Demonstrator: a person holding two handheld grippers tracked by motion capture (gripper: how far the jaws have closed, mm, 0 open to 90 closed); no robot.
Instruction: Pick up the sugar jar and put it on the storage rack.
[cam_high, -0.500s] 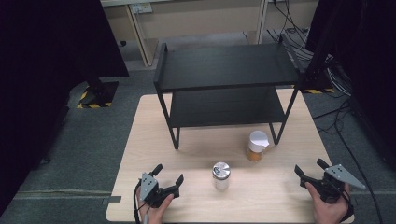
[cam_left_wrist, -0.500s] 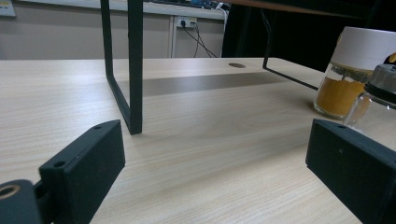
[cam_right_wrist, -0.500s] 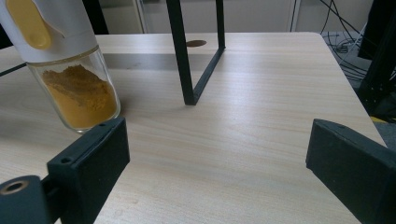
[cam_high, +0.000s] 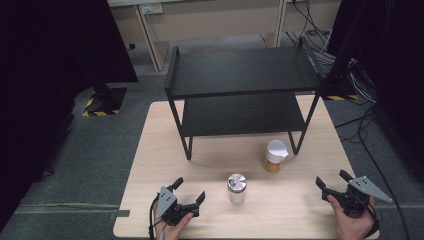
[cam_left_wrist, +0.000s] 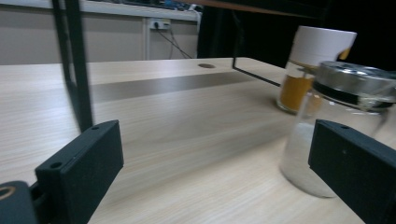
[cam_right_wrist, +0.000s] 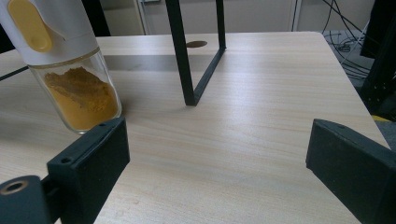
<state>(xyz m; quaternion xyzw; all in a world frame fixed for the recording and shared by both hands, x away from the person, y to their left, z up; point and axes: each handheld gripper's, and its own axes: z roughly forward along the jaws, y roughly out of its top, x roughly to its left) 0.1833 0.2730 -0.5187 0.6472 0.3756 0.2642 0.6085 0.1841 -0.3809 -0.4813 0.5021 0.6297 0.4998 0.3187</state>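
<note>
- Landmark: the black two-tier shelf (cam_high: 243, 95) stands on the far half of the worktop (cam_high: 150, 150); all positions below refer to it.
- The steel-lidded jar (cam_high: 237, 187), clear glass with pale contents, stands upright in front of the shelf, near its middle, on the person's side.
- The white-capped spice jar (cam_high: 275, 156), holding orange powder, stands upright just beside the shelf's front right leg, apart from the steel-lidded jar.
- The left tool (cam_high: 189, 196) rests low on the worktop in front of the shelf's left leg. Its jaws stand wide with nothing between them.
- In the left gripper view, the steel-lidded jar (cam_left_wrist: 327, 135) sits just beyond the right-hand jaw, not inside the gap.
- The right tool (cam_high: 331, 183) hovers in front of and outside the shelf's right leg, jaws wide and empty.
- Step in hand, as judged: the approach; neither jar is gripped yet.
- Next move, as judged: swing the left tool toward the steel-lidded jar until the body lies between the jaws, below the lid, then close.
- Keep the jar upright; glass on a smooth worktop may slide if nudged.
</note>
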